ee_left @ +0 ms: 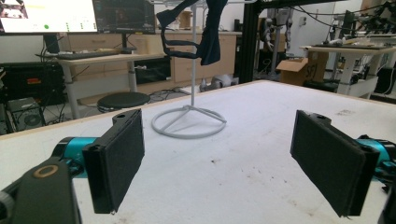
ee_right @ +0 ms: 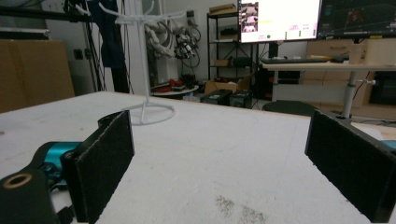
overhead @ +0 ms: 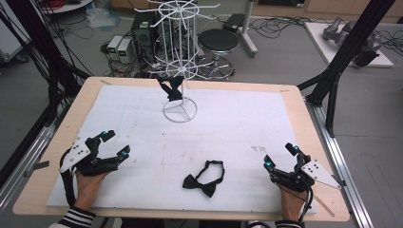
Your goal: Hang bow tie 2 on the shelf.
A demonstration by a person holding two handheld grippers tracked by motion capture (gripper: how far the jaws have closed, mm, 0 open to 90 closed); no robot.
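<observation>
A black bow tie (overhead: 204, 179) lies flat on the white mat near the table's front edge, between the two hands. A second dark bow tie (overhead: 172, 88) (ee_left: 205, 32) hangs from the white wire rack (overhead: 179, 71) (ee_left: 192, 93) (ee_right: 142, 65) standing at the back middle of the mat. My left gripper (overhead: 115, 145) (ee_left: 217, 161) rests at the front left, open, nothing between its pads. At the front right my right gripper (overhead: 281, 156) (ee_right: 219, 163) is open too and holds nothing. Both grippers are well apart from the lying bow tie.
The white mat (overhead: 142, 137) covers most of the wooden table (overhead: 304, 118). Black frame posts (overhead: 347, 47) stand to the right and left of the table. A stool (overhead: 217, 42) and computer boxes sit on the floor behind it.
</observation>
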